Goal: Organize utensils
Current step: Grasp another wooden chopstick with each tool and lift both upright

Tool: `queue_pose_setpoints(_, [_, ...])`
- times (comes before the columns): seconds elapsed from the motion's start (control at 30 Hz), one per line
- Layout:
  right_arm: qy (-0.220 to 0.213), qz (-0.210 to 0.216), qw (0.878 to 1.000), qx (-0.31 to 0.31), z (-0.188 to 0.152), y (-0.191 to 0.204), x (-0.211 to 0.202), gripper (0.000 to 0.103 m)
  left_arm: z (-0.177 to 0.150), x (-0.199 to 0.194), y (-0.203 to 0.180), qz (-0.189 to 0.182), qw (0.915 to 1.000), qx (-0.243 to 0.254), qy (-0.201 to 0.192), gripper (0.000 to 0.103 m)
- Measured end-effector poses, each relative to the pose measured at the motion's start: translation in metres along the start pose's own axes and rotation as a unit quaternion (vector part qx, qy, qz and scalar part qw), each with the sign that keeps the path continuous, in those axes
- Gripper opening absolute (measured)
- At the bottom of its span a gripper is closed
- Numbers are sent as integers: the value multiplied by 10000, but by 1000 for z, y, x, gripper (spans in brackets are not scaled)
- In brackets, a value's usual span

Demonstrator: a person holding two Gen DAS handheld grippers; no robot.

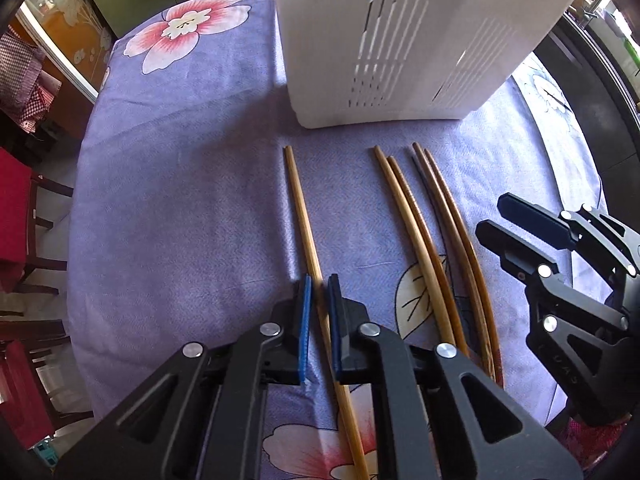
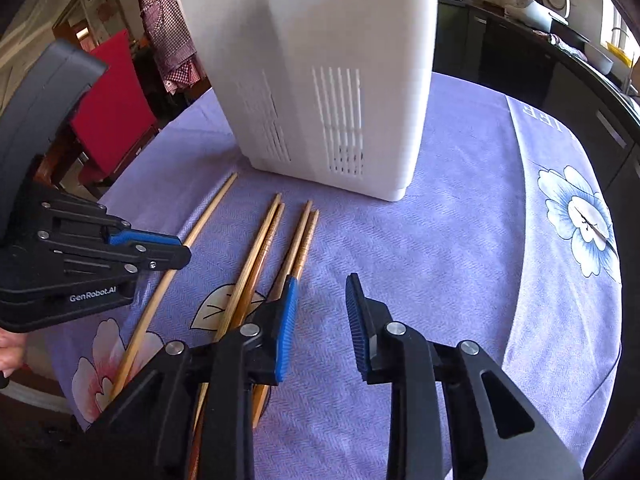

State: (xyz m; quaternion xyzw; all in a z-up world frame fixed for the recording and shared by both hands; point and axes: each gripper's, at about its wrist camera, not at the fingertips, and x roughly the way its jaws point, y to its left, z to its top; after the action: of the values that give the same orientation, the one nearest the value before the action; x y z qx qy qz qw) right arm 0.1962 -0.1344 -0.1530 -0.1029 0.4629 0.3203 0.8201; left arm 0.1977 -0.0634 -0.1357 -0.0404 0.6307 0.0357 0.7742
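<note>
Barely started: all five chopsticks [image 1: 420, 240] lie on the counter [image 1: 180, 200], none in the white holder [image 1: 400, 40]. Left gripper [image 1: 319, 320] is clamped on the lone chopstick [image 1: 302, 208]. Right gripper [image 2: 322, 320] hangs open, empty.

Home dining room: floral tablecloth [image 1: 180, 160], red chairs [image 1: 16, 216], kitchen cabinets [image 2: 520, 60].

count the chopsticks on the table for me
5. One lone chopstick lies between the left gripper's fingers; a middle pair and a right pair lie beside it, before the white holder. None seems hidden.
</note>
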Motion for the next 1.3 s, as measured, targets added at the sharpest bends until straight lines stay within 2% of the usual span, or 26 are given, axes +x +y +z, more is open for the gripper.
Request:
queue_pose_setpoints(0.13, [56,-50,10000,-45,0,7,8,24,-2,0,3,-61,9999,106,-37,8])
queue_pose_setpoints(0.23, [91,-256,9996,-112,5,8,9,20,-3,-1,4,-119,9998,156,-77,8])
queue_pose_setpoints(0.53, [259,-402,9984,-298,15,23,18,17,-6,-4,15,-292,9994,163,-114,9])
queue_pose_setpoints(0.63, [261,-686,9968,-304,16,23,18,16,-6,-3,18,-341,9992,173,-112,9])
queue_pose_setpoints(0.73, [243,-368,9987,-239,17,25,16,16,-6,-3,19,-339,9991,202,-120,9])
queue_pose_setpoints(0.83, [364,-579,9970,-359,16,29,23,16,-7,-3,19,-364,9991,203,-123,9])
queue_pose_setpoints(1.1, [419,-558,9969,-374,22,32,31,15,-7,-2,18,-365,9990,203,-144,9])
queue_pose_setpoints(1.17, [460,-420,9976,-307,24,31,32,7,-7,-2,18,-378,9990,206,-139,9])
queue_pose_setpoints(1.3, [448,-288,9985,-116,22,26,29,6,-5,-2,21,-470,9987,177,-99,8])
